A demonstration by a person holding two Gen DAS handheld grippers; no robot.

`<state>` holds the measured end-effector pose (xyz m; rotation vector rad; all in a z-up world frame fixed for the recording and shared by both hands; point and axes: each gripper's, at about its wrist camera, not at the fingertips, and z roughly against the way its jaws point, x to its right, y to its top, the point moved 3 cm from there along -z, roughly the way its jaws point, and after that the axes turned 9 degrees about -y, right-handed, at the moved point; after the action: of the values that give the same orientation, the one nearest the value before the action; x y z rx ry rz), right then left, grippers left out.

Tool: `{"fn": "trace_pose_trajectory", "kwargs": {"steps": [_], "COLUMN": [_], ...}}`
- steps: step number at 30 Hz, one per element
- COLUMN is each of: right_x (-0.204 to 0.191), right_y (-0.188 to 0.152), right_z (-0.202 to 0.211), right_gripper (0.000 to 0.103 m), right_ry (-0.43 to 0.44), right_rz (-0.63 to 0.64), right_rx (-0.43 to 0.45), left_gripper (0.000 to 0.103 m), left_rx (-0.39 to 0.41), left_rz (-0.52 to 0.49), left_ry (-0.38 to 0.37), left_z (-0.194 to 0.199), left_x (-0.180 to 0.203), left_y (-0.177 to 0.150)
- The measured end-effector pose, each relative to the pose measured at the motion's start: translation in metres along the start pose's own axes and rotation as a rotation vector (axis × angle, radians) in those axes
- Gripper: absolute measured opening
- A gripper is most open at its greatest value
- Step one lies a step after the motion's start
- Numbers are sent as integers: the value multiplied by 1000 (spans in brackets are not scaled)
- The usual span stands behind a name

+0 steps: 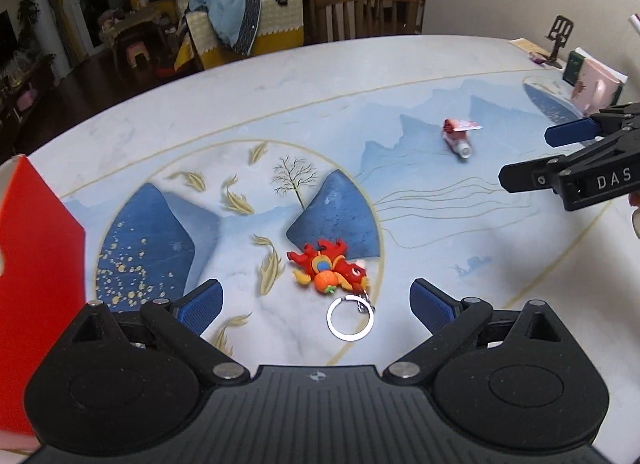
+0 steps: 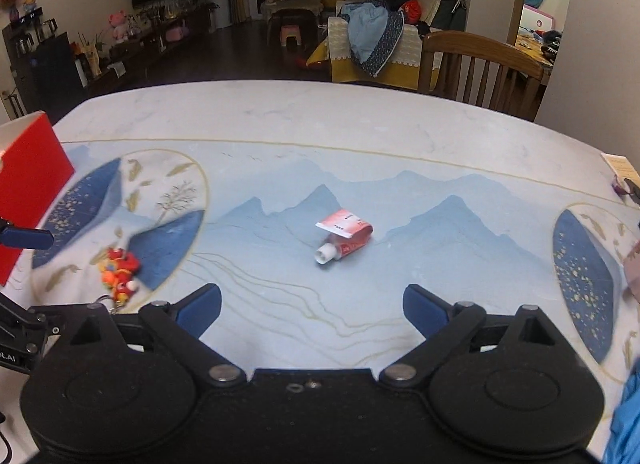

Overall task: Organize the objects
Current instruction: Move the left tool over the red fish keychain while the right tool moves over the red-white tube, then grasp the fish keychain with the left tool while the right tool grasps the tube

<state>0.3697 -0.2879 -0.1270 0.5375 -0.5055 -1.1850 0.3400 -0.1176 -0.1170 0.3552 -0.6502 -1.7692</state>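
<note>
Step in hand: you are on the approach, I judge; nothing is picked up yet, and both tools point down at the pale marble-look tabletop with blue mountain artwork (image 2: 360, 120).
Left gripper (image 1: 316, 300): your jaws stand wide apart and empty, framing the red and orange dragon-shaped keychain toy with a silver split ring (image 1: 330, 270), which lies flat on the table just ahead of the blue pads.
Right gripper (image 2: 312, 306): your jaws are spread wide with nothing between them; the rolled-up red and white squeeze tube with a white cap (image 2: 344, 240) lies on the table ahead of them, a little right of the centre line, cap end toward you.
Where the things go: the red cardboard box (image 1: 36, 264) standing at the table's left edge looks like the likely container, though its opening is not in view.
Next move, left: lower over the toy's body rather than the ring, then close.
Next move, right: come forward and down until the tube sits between the pads, turning to grip across its width.
Risk: the thin ring may slip from the pads.
</note>
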Motion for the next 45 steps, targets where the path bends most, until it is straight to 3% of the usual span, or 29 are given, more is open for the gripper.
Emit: {"fn": "trace_pose_trajectory", "kwargs": {"steps": [20,27,31,33,37,39,41,45], "right_x": [7,9,7,7,7,7,7,6], "right_y": [18,19,18,19,21,21,21,19], "right_z": [-62,-66,-66,-65,-64,-63,-62,-59], "right_gripper": [67,66,59,53,31,25,19,18], "right_ry": [-30,-52,-64,-62,-58,-61,-65,-72], "right_rz": [-39,-50,-31,-30,-28,-28,-28,-17], "right_rx": [-62,-58,-46,-42,-38,-38,-36,-34], "left_gripper": [96,92,76,74,61,52,51,50], "left_rx": [-35,-44,-28,-33,-32,-32,-36,-39], "left_rz": [-20,31,23,16,14,2,-12,7], "left_ry": [-4,-18,-22,-24,-25,-32,-33,-40], "left_z": [-46,-47,-43,-42,-41,-40,-39,-37], "left_x": [2,-1,1,3,4,6,7,4], "left_y": [9,10,10,10,10,11,11,9]}}
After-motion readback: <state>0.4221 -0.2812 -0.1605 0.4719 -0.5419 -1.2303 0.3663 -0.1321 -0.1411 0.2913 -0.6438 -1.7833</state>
